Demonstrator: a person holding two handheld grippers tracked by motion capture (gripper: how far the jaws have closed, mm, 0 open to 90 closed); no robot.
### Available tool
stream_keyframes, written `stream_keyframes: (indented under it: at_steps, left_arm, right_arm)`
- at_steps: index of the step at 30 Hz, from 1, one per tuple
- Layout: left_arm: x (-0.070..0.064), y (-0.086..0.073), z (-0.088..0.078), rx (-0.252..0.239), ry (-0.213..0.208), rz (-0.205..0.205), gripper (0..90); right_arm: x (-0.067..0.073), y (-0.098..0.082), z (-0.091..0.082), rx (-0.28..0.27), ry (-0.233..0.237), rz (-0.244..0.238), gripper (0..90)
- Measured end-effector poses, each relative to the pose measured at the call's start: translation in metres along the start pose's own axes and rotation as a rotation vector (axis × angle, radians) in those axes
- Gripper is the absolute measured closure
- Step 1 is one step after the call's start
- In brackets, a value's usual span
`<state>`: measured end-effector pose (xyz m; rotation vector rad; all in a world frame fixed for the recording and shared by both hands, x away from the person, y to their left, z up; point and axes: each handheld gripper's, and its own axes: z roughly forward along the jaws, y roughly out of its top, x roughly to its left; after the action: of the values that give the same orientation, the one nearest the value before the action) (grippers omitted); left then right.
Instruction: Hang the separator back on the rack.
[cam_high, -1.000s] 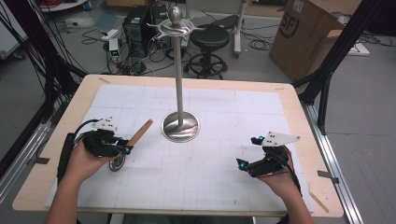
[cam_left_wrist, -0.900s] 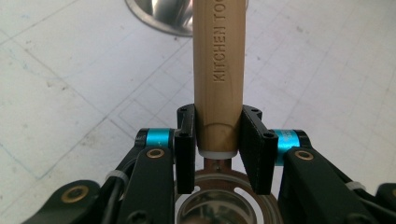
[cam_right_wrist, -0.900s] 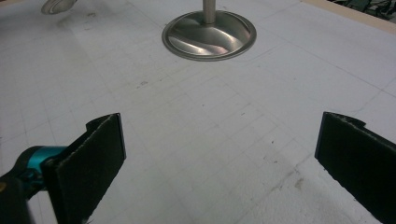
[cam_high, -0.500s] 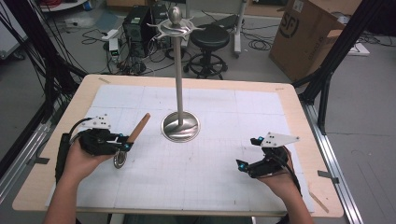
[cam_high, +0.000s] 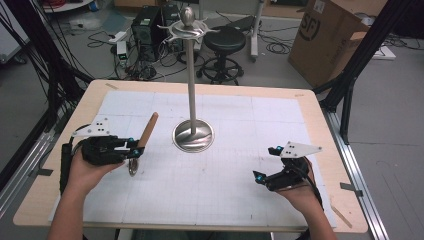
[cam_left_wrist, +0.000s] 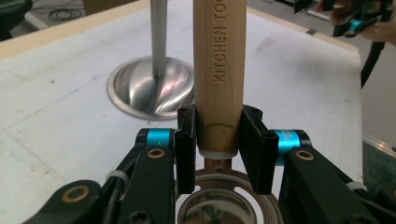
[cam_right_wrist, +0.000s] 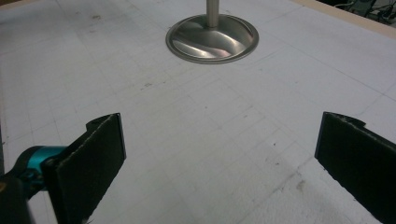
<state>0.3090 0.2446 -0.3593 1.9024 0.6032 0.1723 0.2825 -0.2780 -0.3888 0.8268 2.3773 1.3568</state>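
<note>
Two risks: the left tool (cam_left_wrist: 218, 144), clamped low on the wooden handle (cam_left_wrist: 218, 70), may let it pivot; right tool (cam_right_wrist: 219, 158) waits apart, lower right.

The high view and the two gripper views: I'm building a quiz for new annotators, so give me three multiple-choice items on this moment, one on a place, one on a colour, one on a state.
1. Where does the metal stand rest?
A. near the middle of the table
B. at the table's right edge
C. on the floor

2. What colour is the handle of the utensil?
A. black
B. light wood
C. red

3. How does the right gripper stand?
A. shut on the handle
B. shut on nothing
C. open, with nothing between its jaws

Answers: 1 A, the round base sits centrally on the white gridded mat. 2 B, tan wood with stamped letters, clamped by the left gripper. 3 C, its jaws stand wide apart over bare mat.
</note>
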Motion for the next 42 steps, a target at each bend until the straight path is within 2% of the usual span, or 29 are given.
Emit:
stream_keyframes:
  at_steps: [4, 7, 15, 27, 28, 35, 42]
  left_arm:
    - [-0.003, 0.009, 0.001, -0.02, 0.002, -0.003, 68.8]
    - [-0.005, 0.016, 0.001, -0.047, -0.012, 0.007, 68.8]
    - [-0.005, 0.04, 0.0, -0.076, -0.032, 0.008, 68.8]
    - [-0.008, 0.076, -0.004, -0.116, -0.035, 0.046, 68.8]
    - [-0.008, 0.078, -0.005, -0.12, -0.034, 0.047, 68.8]
    - [-0.011, 0.097, -0.009, -0.137, -0.011, 0.063, 68.8]
    - [-0.014, 0.114, -0.009, -0.133, 0.011, 0.085, 68.8]
  right_arm:
    - [0.002, 0.001, -0.001, -0.003, 0.008, -0.002, 0.5]
    - [0.002, 0.001, 0.0, -0.008, 0.009, -0.005, 0.5]
    - [0.003, 0.003, -0.001, -0.007, 0.008, -0.004, 0.5]
    - [0.002, 0.001, -0.002, -0.003, 0.002, -0.005, 0.5]
    - [0.002, 0.001, -0.003, -0.004, 0.004, 0.006, 0.5]
    - [0.002, 0.003, -0.002, -0.009, 0.01, -0.006, 0.5]
    - [0.003, 0.003, -0.002, -0.012, 0.016, -0.002, 0.5]
